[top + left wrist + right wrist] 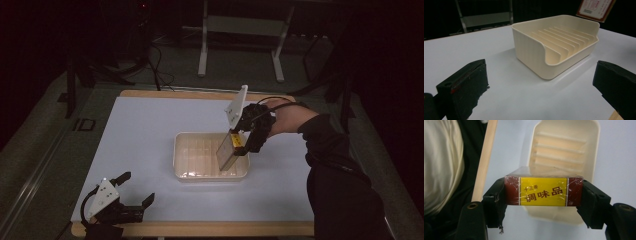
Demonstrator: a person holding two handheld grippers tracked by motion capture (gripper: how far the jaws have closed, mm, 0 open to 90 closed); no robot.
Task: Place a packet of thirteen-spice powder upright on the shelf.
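The white table [150,135] carries a cream slotted tray [182,160] at its middle. The right gripper view reveals the yellow label on the box [543,191]. The right gripper [239,144] clamps this box by its ends above the tray's right part, long axis tilted downward into it. The left gripper [134,187] rests wide open, holding nothing, at the near left edge.

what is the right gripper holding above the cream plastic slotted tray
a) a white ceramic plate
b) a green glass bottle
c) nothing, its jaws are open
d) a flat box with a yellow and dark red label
d: in the right gripper view the right gripper has its jaws pressed on both ends of the flat box with a yellow and dark red label, with the cream plastic slotted tray behind it.
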